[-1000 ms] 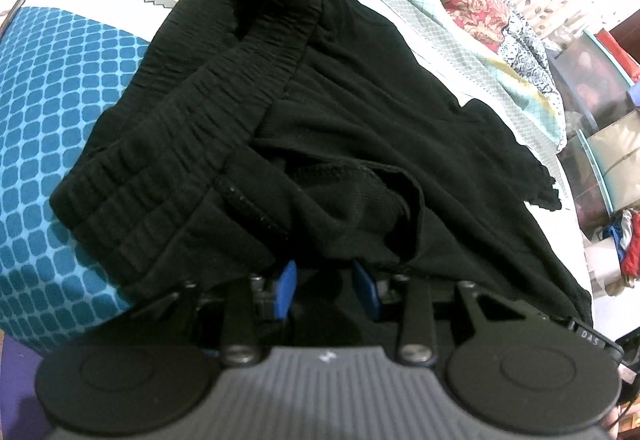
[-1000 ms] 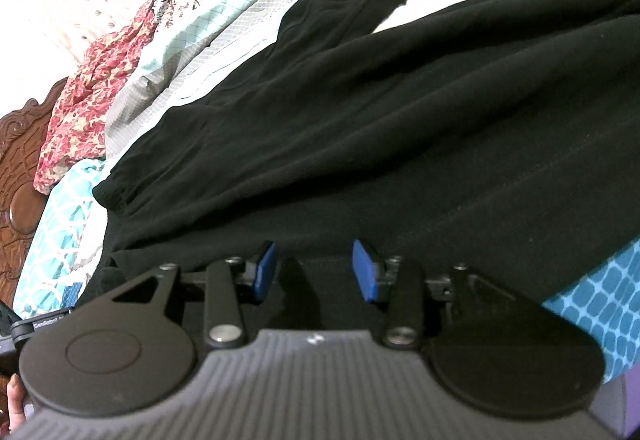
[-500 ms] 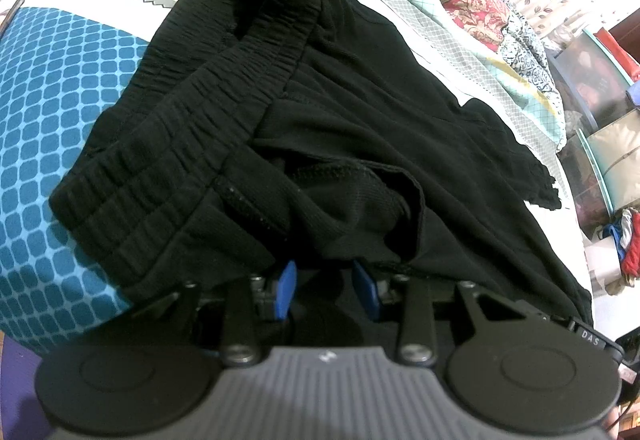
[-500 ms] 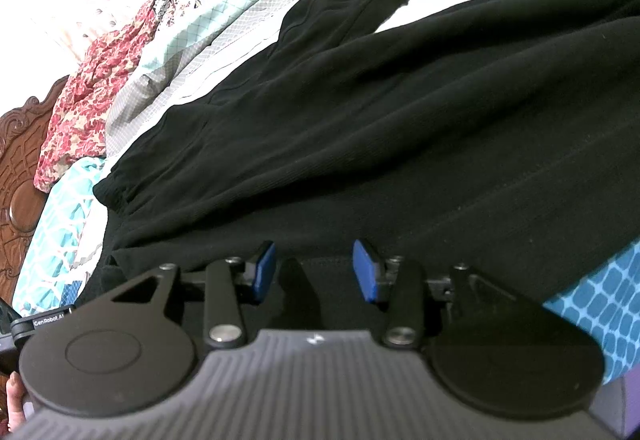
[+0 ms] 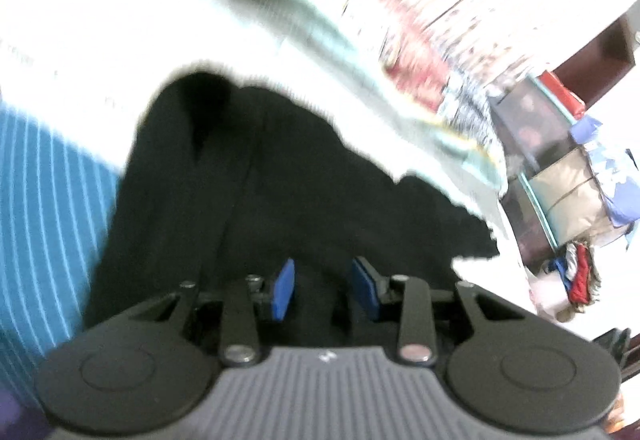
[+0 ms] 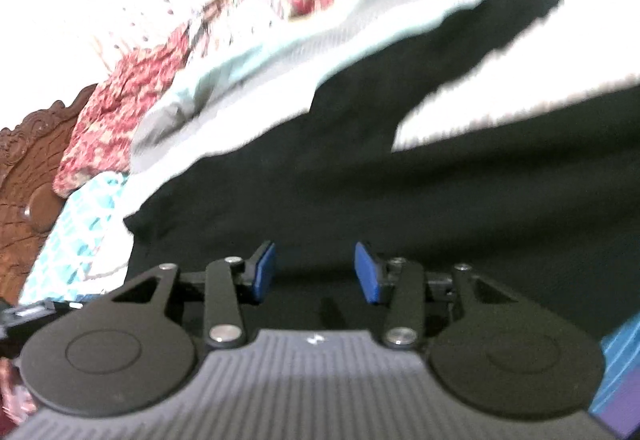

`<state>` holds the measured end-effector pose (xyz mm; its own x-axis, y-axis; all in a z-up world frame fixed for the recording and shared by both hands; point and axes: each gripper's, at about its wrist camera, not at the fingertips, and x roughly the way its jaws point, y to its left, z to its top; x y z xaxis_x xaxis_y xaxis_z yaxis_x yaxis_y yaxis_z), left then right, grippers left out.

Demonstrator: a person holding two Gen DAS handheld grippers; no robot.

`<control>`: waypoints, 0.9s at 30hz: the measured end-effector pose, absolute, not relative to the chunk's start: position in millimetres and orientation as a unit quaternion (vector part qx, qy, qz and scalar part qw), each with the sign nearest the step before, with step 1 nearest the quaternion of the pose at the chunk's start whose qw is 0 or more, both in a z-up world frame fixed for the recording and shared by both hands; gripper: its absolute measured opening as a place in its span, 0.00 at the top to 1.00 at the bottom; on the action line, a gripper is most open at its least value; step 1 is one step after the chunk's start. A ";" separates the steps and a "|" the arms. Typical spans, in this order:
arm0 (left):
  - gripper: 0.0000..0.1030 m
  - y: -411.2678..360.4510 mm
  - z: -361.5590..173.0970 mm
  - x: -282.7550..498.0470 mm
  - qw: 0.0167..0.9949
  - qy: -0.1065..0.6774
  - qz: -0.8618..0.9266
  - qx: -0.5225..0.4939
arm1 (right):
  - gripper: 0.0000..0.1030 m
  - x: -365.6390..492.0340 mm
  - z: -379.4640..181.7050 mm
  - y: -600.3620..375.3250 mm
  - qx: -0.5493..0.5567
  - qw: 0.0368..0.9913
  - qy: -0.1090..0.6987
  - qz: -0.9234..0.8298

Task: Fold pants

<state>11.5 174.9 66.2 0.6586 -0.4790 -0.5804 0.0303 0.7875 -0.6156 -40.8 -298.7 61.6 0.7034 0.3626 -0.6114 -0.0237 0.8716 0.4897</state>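
Observation:
Black pants (image 5: 280,180) lie on the bed, and their near edge rises to my left gripper (image 5: 323,288). Dark cloth fills the gap between its blue pads (image 5: 283,290), which are shut on a bunched fold. The right wrist view shows the same pants (image 6: 440,200) spread wide, one leg (image 6: 480,36) reaching away to the upper right. My right gripper (image 6: 316,272) holds the near edge too, with black cloth between its blue pads (image 6: 368,278). Both views are motion-blurred.
A blue patterned cover (image 5: 48,200) lies under the pants at the left, with a white sheet (image 5: 100,40) beyond it. Floral bedding (image 5: 400,40) is heaped along the far side. Storage boxes (image 5: 560,180) stand at the right, and a carved wooden headboard (image 6: 24,180) at the left.
Both grippers have risen and tipped, carrying the near edge of the pants up. The pants look narrower and farther below, and more of the room shows. The pad gaps look unchanged.

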 end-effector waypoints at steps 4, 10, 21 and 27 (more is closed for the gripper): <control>0.55 181.8 101.9 61.9 0.897 0.361 -0.119 -0.225 | 0.54 5.6 104.1 -331.0 0.189 0.918 0.344 0.055; 0.39 158.8 98.6 148.2 0.918 0.371 -0.089 -0.109 | 0.47 110.2 139.7 -386.0 0.183 0.928 0.324 -0.022; 0.34 148.7 33.3 202.3 0.905 0.417 -0.058 -0.066 | 0.44 291.4 57.1 -461.9 0.229 0.861 0.414 -0.188; 0.76 152.0 10.7 209.2 0.898 0.433 -0.065 -0.054 | 0.42 332.5 11.9 -470.3 0.205 0.834 0.446 -0.254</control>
<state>209.2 152.0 10.7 0.6173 -0.1633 -0.7696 0.0694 0.9857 -0.1534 332.5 -470.3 11.9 0.4735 -0.2411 -0.8471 0.6064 0.7868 0.1150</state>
